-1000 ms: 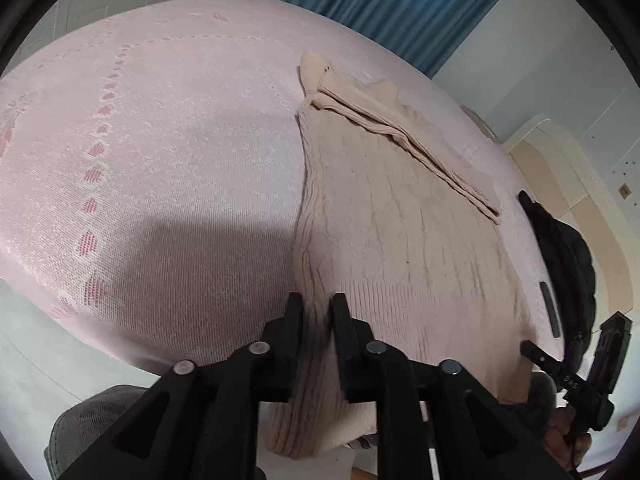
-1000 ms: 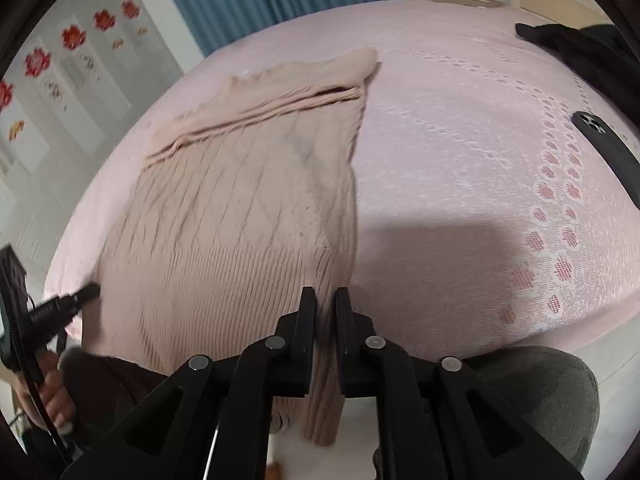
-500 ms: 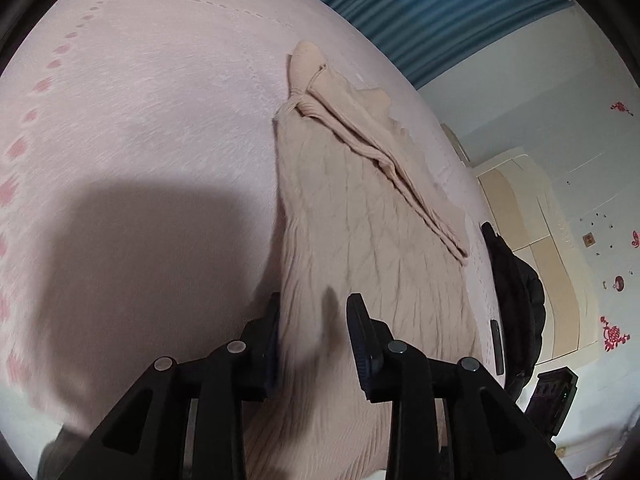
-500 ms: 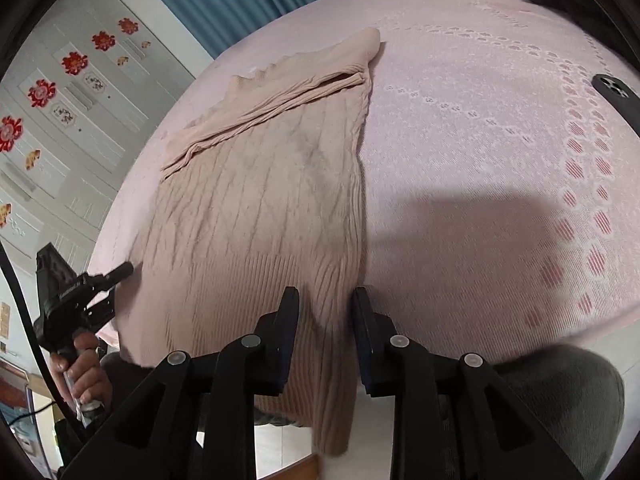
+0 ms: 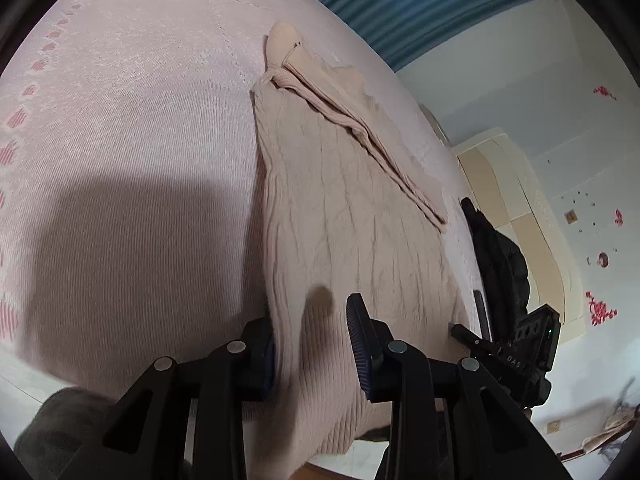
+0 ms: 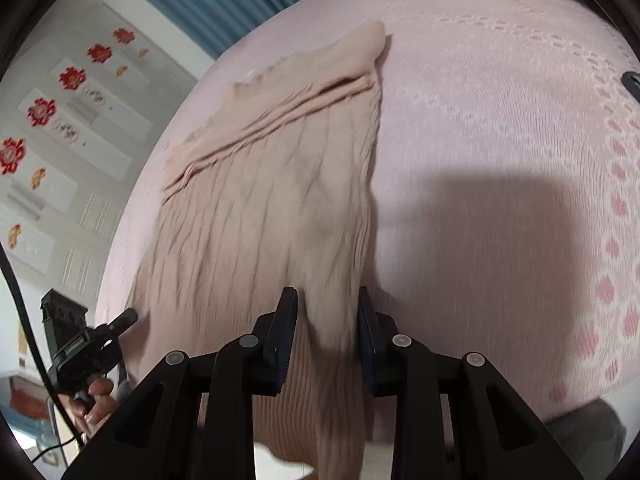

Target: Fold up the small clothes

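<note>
The left gripper [image 5: 310, 336], at the bottom centre of its own view, stands with jaws parted astride the hem corner of the beige cable-knit sweater with a ribbed hem [image 5: 352, 216]. Its jaws have just been opening, and the knit lies between them with a gap on the right-hand side, so nothing is pinched yet. If they close while only the ribbed edge sits between the pads, I judge that a single layer could slip out on the lift and leave the fold lopsided.

The right gripper [image 6: 326, 328], at the bottom centre of its view, is likewise released; its jaws have also just been opening, and they straddle the opposite hem corner, which is blurred there. A grip landing at a different depth from the other side would skew the fold line. The hem hangs over the near edge of the pale pink bedspread with rows of darker pink motifs [image 5: 120, 140], so its weight may drag the garment off once loosened.

The sweater lies flat, lengthways, running from the lower centre towards the upper middle of both frames, sleeves folded across the chest as a narrow band, neck end farthest away.
</note>
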A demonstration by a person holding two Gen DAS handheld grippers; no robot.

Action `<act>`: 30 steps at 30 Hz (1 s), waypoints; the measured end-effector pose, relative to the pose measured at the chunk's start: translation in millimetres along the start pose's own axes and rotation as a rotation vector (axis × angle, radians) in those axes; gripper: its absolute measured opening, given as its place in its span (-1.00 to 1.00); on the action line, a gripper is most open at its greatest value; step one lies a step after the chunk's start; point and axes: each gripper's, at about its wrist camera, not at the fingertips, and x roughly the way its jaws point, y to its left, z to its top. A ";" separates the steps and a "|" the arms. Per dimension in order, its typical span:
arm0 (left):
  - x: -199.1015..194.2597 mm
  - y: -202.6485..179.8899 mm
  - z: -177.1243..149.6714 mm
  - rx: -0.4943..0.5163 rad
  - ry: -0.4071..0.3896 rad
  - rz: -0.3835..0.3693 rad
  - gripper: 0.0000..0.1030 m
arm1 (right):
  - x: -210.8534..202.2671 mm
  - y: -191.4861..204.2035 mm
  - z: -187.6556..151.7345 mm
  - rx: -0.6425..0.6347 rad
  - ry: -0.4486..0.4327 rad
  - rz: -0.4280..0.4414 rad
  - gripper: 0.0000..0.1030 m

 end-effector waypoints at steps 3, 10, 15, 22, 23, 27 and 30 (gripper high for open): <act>-5.3 -0.5 -11.4 0.006 0.004 0.002 -0.43 | -9.4 -2.0 -18.5 0.009 0.017 0.041 -0.44; -9.1 -1.8 -20.5 0.012 0.005 0.020 -0.43 | -19.2 8.8 -45.7 -0.031 0.019 0.024 -0.44; -11.8 -5.8 -28.6 0.030 0.003 0.043 -0.46 | -20.3 21.6 -55.1 -0.108 0.013 -0.047 -0.44; -20.5 -11.0 -40.5 0.060 -0.024 0.125 -0.77 | -18.9 22.4 -62.8 -0.146 0.021 -0.103 -0.82; -22.0 -12.6 -41.4 0.068 -0.032 0.136 -0.84 | -19.2 22.3 -64.0 -0.151 0.025 -0.104 -0.88; -37.0 -27.4 -44.6 0.126 -0.117 0.186 -0.87 | -27.5 21.3 -63.8 -0.138 -0.007 -0.089 -0.90; -46.8 -37.0 -36.4 0.125 -0.144 0.186 -0.88 | -43.5 18.6 -59.4 -0.098 -0.049 -0.030 -0.90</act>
